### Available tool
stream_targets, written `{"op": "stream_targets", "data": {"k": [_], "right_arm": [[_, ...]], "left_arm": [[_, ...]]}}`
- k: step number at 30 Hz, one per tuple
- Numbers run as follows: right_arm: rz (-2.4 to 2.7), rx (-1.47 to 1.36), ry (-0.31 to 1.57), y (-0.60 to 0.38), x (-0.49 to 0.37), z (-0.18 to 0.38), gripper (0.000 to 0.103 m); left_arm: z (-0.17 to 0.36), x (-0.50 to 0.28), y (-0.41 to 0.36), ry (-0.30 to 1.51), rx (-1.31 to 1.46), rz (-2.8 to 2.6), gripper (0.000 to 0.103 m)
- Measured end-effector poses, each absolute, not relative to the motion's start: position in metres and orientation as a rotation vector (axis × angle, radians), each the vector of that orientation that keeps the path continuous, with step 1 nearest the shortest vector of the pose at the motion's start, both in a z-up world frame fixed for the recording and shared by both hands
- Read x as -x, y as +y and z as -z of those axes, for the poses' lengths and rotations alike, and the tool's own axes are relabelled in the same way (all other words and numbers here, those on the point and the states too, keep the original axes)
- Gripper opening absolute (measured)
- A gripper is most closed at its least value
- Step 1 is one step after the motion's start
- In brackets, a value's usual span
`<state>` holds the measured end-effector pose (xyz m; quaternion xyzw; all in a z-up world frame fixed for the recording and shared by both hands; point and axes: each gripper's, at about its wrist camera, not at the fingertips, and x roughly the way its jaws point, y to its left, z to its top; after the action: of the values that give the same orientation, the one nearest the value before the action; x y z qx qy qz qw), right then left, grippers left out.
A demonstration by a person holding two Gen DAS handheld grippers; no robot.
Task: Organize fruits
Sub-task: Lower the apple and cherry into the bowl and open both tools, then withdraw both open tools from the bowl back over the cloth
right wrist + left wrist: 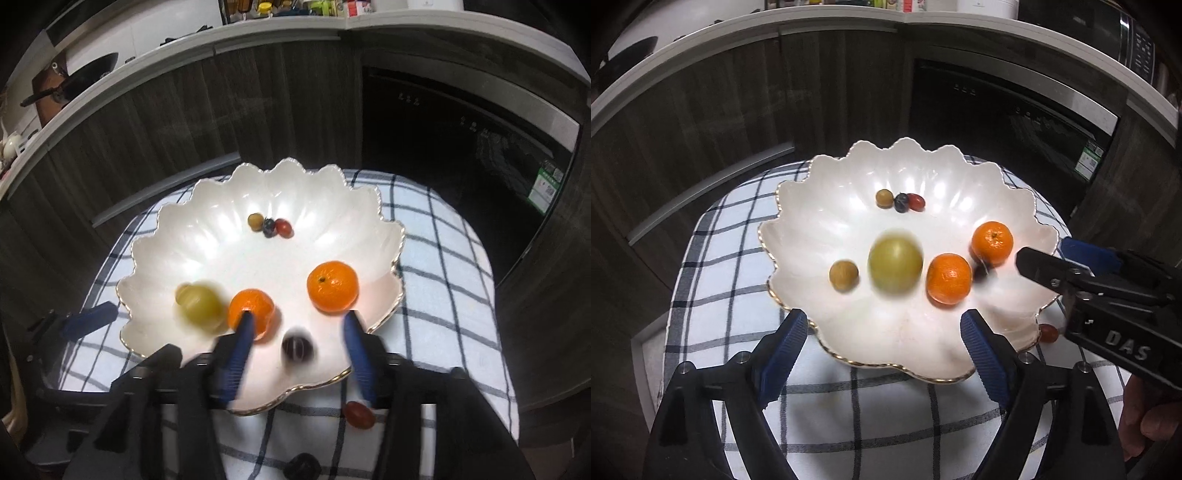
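A white scalloped bowl (849, 229) with a gold rim sat on a blue-and-white checked cloth (713, 288). Behind the bowl ran dark wooden cabinets (701, 122) under a pale counter (683, 55), with a black oven (1008, 122) behind and to the right of the bowl.

Inside the bowl lay a large green fruit (895, 266), blurred, with a small tan fruit (843, 275) to its left and an orange (948, 278) to its right. A second orange (992, 243) lay nearer the bowl's right rim. At the back of the bowl three small fruits touched in a row: tan, dark blue and red (900, 201).

The left gripper (882, 332) hung over the bowl's near rim, its blue fingers (790, 339) spread wide and released, with nothing between them; the green fruit lay beyond the tips. The right gripper (299, 325) also stood open, gripping nothing. A dark round fruit (297, 346), blurred, lay in the bowl between its fingers (242, 350), touching neither. The near orange sat just behind the left fingertip.

Only the right wrist view showed that dark fruit clearly, along with a dark object (303, 467) on the cloth at the bottom edge. A red grape tomato (359, 414) lay on the cloth just outside the bowl's near rim, seen in both views. The left wrist view showed the right gripper from the side, with part of a hand (1148, 417) beneath it.
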<state>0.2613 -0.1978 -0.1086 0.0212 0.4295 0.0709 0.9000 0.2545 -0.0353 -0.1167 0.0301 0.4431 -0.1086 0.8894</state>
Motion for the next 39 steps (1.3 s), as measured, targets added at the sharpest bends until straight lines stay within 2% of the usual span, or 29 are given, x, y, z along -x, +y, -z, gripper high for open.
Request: {"op": "stream_targets", "data": {"k": [3,6,39], "right_arm": [[-0.136,-0.048,0.864,-0.2,-0.258,0.102,0.073],[-0.136,-0.047,0.843,-0.2,-0.255,0.096,0.077],[-0.092,-0.026,0.705,-0.222,-0.189,0.038,0.079]], "left_arm": [[0.113,-0.253,-0.031,0.912,-0.061,0.204,0.091],[0.107,-0.251,-0.03,0.897,-0.063,0.186,0.097],[0.052,-0.194,-0.047,0.773,-0.083,0.172,0.097]]}}
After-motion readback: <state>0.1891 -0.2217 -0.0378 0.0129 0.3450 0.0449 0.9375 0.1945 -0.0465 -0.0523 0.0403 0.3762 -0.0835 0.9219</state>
